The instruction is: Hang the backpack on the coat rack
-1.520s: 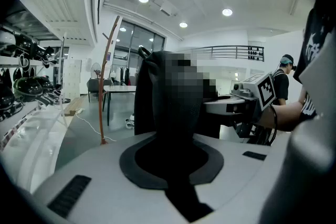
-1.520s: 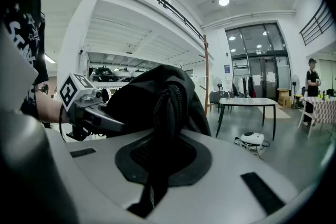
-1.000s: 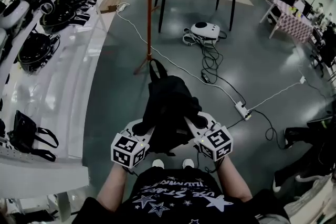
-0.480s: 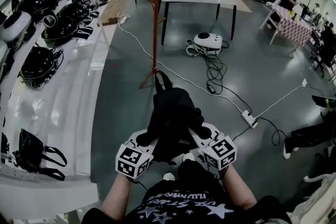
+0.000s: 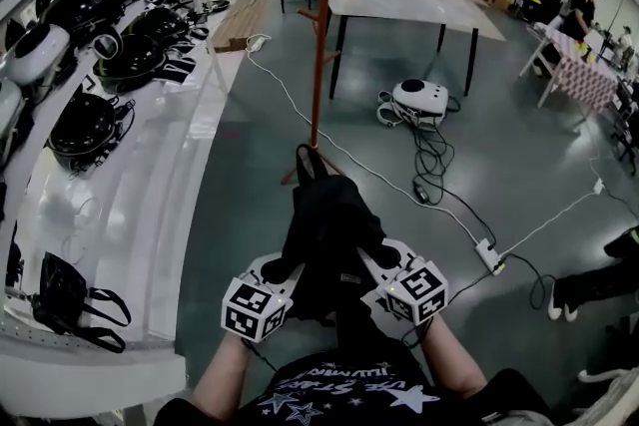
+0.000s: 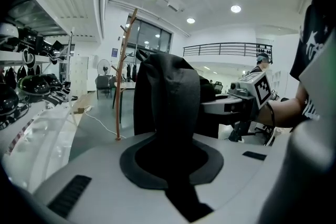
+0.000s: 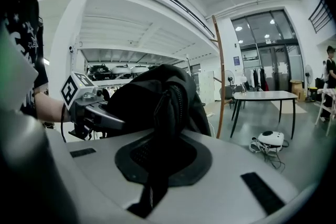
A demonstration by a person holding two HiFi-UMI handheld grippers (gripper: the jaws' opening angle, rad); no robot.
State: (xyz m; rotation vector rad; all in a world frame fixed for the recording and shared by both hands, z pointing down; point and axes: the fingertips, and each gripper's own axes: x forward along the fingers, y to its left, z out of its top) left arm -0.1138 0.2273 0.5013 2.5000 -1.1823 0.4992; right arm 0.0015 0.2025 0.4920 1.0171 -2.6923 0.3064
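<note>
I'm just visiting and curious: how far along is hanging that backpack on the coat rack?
Done: the backpack is picked up, with the left gripper and right gripper each shut on one side. In hand: it is held facing the coat rack, which stands apart ahead. Left: hooking its top loop onto the rack.

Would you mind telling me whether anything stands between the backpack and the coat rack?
Nothing visible does: the backpack faces the coat rack across open floor; a white cable lies flat near its base.
</note>
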